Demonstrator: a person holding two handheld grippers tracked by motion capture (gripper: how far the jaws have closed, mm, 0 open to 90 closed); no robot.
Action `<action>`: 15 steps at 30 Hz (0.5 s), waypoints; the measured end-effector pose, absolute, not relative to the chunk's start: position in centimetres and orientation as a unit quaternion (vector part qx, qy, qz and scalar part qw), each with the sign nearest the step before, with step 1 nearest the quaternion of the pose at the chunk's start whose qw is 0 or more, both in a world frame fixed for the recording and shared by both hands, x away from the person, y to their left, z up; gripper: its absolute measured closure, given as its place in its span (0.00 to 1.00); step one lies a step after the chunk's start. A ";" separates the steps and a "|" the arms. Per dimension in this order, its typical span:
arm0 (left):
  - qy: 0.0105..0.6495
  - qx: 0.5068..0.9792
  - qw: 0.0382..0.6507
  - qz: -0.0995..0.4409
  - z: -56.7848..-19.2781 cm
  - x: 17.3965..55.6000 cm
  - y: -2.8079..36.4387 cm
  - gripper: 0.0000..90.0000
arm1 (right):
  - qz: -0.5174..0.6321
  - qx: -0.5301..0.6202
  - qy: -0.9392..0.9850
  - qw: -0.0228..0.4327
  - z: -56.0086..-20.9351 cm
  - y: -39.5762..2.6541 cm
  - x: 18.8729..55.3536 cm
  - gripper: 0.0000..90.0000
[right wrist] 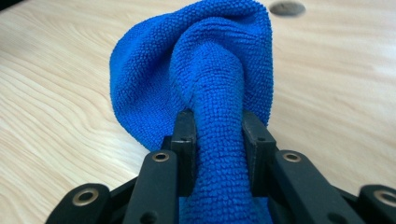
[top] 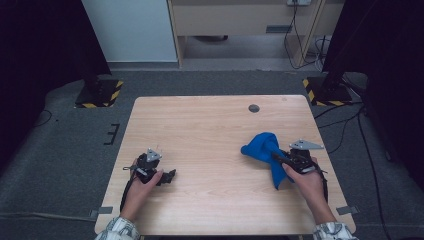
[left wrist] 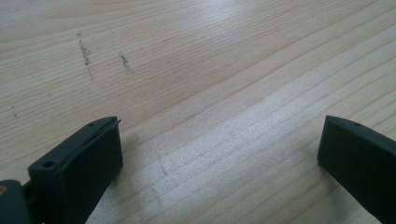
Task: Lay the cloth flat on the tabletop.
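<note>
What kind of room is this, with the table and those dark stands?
Probably a lab or recording setup, not a home: a bare wooden table on grey carpet, stands on hazard-striped bases, loose cables, and a person holding a blue cloth in the right gripper.

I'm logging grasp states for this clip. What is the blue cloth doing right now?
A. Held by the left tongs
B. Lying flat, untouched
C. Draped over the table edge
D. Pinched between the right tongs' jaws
D: the right gripper view shows the blue cloth bunched and squeezed between the jaws of the right tongs, while the left tongs gape over bare table.
</note>
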State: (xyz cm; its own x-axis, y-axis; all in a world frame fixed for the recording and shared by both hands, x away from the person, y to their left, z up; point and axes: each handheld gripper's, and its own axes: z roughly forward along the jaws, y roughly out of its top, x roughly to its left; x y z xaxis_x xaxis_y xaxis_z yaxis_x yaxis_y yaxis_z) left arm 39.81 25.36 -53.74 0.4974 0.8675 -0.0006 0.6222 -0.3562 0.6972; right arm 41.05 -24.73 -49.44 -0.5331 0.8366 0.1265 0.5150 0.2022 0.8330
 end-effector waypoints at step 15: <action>0.465 0.802 0.326 0.188 -53.7 39.8 25.4 0.00 | 0.459 0.365 0.792 0.169 -45.5 -15.8 40.9 0.78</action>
State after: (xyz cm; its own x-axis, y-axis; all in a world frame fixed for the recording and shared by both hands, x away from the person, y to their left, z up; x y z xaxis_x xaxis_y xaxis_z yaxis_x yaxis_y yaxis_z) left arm 39.81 25.36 -53.74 0.4974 0.8675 -0.0006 0.6221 -0.3562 0.6972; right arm 40.89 -15.82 -45.49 -0.6758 0.7340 0.0675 0.4236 0.3119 0.8504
